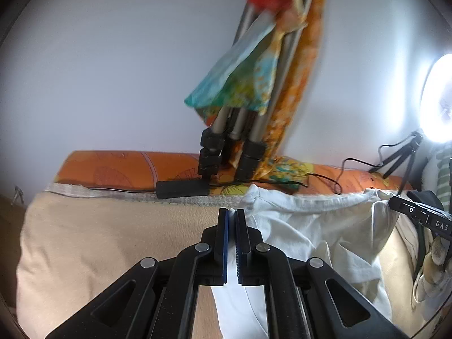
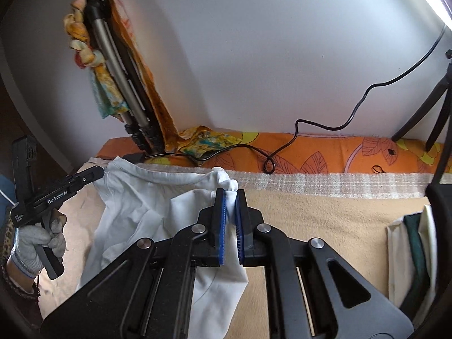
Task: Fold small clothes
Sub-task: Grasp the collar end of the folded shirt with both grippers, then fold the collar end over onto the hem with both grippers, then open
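A white garment (image 1: 313, 231) (image 2: 147, 206) hangs stretched between both grippers above the beige blanket (image 1: 113, 240). My left gripper (image 1: 231, 214) is shut on the garment's left top corner; it also shows in the right wrist view (image 2: 97, 173), held by a gloved hand (image 2: 36, 243). My right gripper (image 2: 230, 195) is shut on the garment's right top corner, with a bunch of white cloth sticking out past the blue pads (image 2: 223, 212). The right gripper also shows at the right edge of the left wrist view (image 1: 395, 202).
A tripod (image 1: 237, 130) (image 2: 124, 84) draped with orange and teal patterned cloth (image 1: 254, 76) leans on the wall. An orange patterned sheet (image 2: 325, 155) with a black cable (image 2: 296, 132) lies at the back. A ring light (image 1: 438, 99) and its small stand (image 2: 423, 107) are right. Folded clothes (image 2: 409, 254) lie right.
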Available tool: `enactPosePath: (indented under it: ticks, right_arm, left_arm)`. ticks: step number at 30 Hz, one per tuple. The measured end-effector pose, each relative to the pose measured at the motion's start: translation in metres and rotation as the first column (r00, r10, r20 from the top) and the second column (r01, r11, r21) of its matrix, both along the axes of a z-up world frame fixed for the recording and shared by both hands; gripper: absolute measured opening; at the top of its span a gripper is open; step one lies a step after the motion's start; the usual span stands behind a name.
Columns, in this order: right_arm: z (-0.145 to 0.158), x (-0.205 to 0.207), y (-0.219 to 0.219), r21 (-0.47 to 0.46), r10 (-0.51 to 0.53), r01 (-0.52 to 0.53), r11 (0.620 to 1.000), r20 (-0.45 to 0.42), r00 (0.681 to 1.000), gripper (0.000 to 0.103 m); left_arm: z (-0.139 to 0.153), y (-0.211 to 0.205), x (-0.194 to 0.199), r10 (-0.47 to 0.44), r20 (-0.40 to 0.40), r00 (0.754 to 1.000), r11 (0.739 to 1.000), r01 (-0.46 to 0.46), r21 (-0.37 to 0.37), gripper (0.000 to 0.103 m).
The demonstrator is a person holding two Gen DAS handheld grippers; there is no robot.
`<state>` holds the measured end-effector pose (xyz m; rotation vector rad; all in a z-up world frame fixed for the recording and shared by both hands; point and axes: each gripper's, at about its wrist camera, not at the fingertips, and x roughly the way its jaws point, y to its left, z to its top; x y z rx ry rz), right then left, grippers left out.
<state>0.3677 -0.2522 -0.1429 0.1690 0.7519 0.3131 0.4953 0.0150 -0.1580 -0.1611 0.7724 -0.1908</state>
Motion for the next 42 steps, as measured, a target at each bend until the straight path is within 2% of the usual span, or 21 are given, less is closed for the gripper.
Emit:
enactPosePath:
  ticks: [10, 17, 20, 27, 33, 37, 42]
  right_arm:
    - [0.04, -0.081, 0.016, -0.051, 0.022, -0.021, 0.998, 0.024, 0.999, 0.007]
    - [0.051, -0.151, 0.037, -0.106, 0.029, -0.029, 0.994, 0.007, 1.0, 0.007]
    - [0.046, -0.179, 0.045, -0.127, 0.032, -0.033, 0.991, -0.005, 0.999, 0.007]
    - [0.027, -0.24, 0.067, -0.235, 0.056, -0.055, 0.97, -0.004, 0.998, 0.007]
    - [0.004, -0.282, 0.07, -0.255, 0.064, -0.054, 0.965, 0.028, 0.998, 0.007]
    - [-0.007, -0.307, 0.073, -0.287, 0.073, -0.051, 0.957, 0.066, 0.995, 0.007]
    - [-0.016, -0.33, 0.076, -0.356, 0.13, -0.104, 0.929, 0.048, 0.99, 0.007]
  left_arm:
    - [0.045, -0.004, -0.082, -0.047, 0.064, 0.997, 0.998, 0.045, 0.043, 0.0]
    - [0.048, -0.012, -0.152, -0.091, 0.073, 0.993, 0.994, 0.085, 0.075, 0.0]
    - [0.041, -0.01, -0.183, -0.106, 0.061, 0.993, 0.991, 0.1, 0.093, 0.0]
    - [0.021, 0.008, -0.243, -0.093, 0.037, 0.995, 0.994, 0.09, 0.068, 0.0]
    - [-0.001, 0.019, -0.282, -0.123, 0.002, 0.992, 0.99, 0.122, 0.065, 0.001]
    - [-0.01, 0.019, -0.303, -0.155, -0.019, 0.988, 0.983, 0.156, 0.093, 0.003]
    - [-0.014, 0.027, -0.324, -0.185, -0.059, 0.981, 0.98, 0.189, 0.062, 0.006]
